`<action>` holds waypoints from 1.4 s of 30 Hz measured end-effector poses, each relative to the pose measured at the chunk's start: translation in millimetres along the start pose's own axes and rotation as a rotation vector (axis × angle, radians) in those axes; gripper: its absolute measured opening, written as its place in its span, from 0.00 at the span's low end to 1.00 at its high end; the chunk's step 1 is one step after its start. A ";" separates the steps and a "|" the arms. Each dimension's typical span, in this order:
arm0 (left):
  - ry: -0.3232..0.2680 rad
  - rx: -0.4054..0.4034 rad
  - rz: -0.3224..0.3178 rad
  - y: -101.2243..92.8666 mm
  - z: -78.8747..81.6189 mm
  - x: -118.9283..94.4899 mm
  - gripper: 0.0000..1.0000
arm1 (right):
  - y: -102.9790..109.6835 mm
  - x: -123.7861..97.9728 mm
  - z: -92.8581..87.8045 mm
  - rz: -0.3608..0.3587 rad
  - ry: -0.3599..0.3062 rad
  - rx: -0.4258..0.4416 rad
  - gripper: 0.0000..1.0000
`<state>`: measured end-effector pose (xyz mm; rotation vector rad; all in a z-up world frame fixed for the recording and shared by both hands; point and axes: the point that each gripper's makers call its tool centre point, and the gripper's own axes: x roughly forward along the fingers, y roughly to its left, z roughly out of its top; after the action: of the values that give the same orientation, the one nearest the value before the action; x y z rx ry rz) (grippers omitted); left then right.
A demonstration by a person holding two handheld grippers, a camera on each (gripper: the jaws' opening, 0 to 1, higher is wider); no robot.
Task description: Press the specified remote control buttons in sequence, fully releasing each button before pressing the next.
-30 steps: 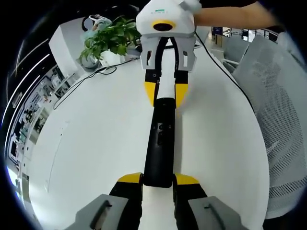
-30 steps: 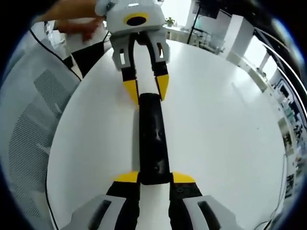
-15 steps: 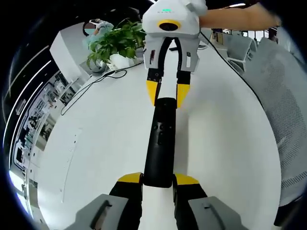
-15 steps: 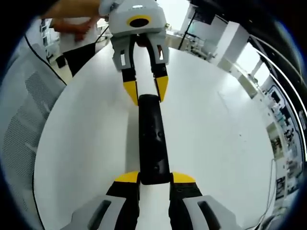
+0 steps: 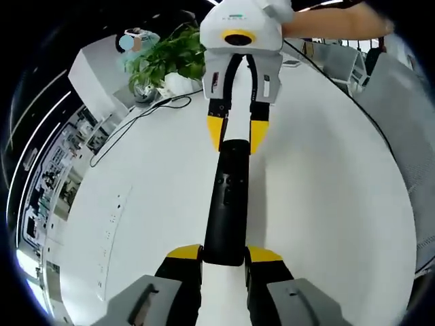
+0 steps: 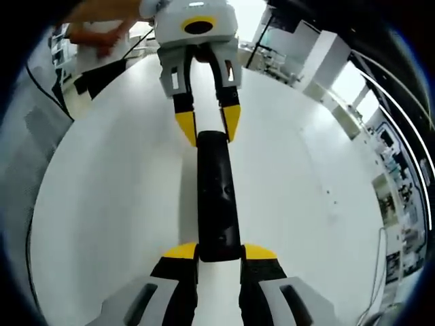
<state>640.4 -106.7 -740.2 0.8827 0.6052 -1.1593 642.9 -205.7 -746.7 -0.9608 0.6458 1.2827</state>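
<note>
A long black remote control (image 5: 228, 200) with small buttons on its top face is held lengthwise between both grippers over the white table (image 5: 326, 204). My left gripper (image 5: 224, 255) is shut on its near end in the left gripper view, and my right gripper (image 5: 236, 136) clamps the far end with yellow fingertips. In the right gripper view the same remote control (image 6: 217, 197) runs from my right gripper (image 6: 219, 252) up to my left gripper (image 6: 207, 128). Both grips sit on the remote's short ends.
A potted green plant (image 5: 166, 58) stands at the table's far edge with a black cable (image 5: 129, 122) trailing from it. A mesh chair (image 5: 408, 95) is on the right. A person's arm (image 5: 333, 24) reaches to the right gripper; a hand (image 6: 102, 30) holds the left one.
Both views have swung with the hands, so the table, plant and chairs have shifted in the picture. The remote control stays clamped between both grippers in the same pose.
</note>
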 end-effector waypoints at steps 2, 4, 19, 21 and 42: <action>0.006 0.001 -0.002 6.4 -2.6 5.2 0.23 | -9.9 6.3 -3.3 -0.003 0.003 0.001 0.20; 0.014 0.002 -0.008 10.6 -5.0 10.5 0.23 | -14.1 10.4 -6.1 -0.003 0.006 0.004 0.20; 0.055 0.007 -0.040 33.1 -16.0 33.7 0.23 | -41.4 36.3 -20.4 0.025 0.013 0.025 0.20; 0.060 0.002 -0.048 31.9 -17.8 35.8 0.23 | -41.6 37.5 -21.1 0.032 0.012 0.023 0.20; 0.065 -0.045 -0.082 31.7 -17.5 37.4 0.24 | -40.1 34.2 -20.1 0.065 -0.006 0.018 0.21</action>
<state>682.6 -106.8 -770.6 0.8666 0.7238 -1.1898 690.9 -206.5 -776.1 -0.9276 0.6875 1.3349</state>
